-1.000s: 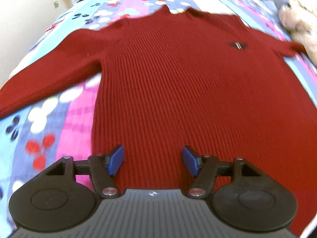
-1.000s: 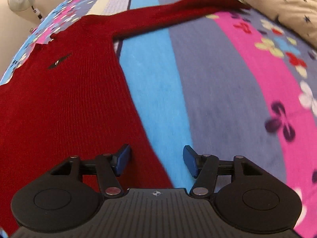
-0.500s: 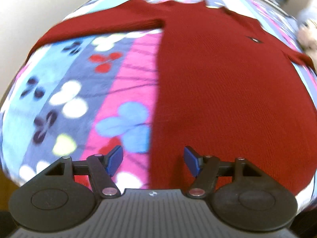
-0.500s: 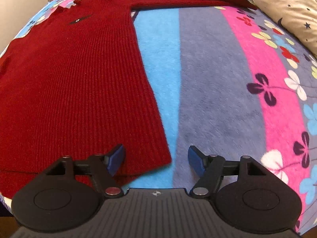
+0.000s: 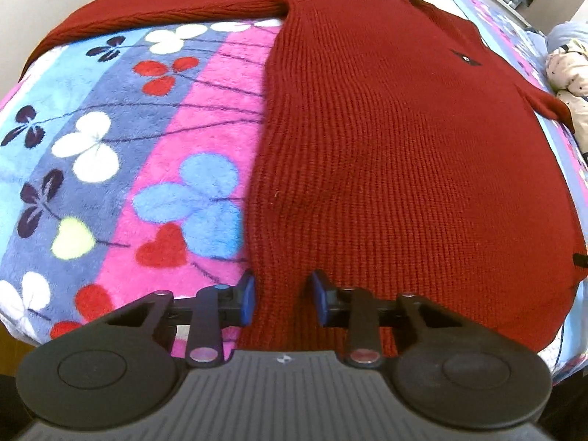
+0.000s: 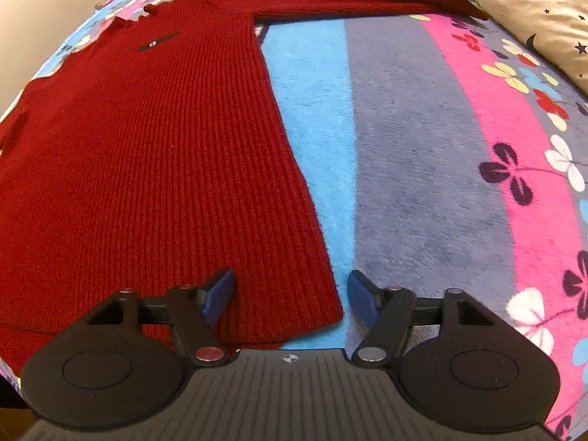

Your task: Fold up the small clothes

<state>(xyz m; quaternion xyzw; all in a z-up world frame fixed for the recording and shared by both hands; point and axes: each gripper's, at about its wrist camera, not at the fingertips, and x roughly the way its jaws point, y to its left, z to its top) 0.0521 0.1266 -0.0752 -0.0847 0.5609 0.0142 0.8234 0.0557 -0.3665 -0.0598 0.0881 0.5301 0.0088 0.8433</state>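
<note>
The red sweater [image 5: 386, 154] lies flat on the flowered blanket [image 5: 110, 154], sleeves out; the left tool [image 5: 282, 299] has just been closing on its near left hem corner, pads not visibly pinching yet. The right tool [image 6: 290, 294], its jaws also just narrowing, stands spread over the near right corner; next both must pinch and carry the hem far.

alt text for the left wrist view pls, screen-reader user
The left gripper, its jaws just closing, straddles the bottom left hem corner of a red sweater lying flat on a flowered blanket; one sleeve stretches leftward.

Left wrist view steeply down, close over sweater [image 5: 397, 154] hem's left corner, right wrist view likewise over the opposite corner
</note>
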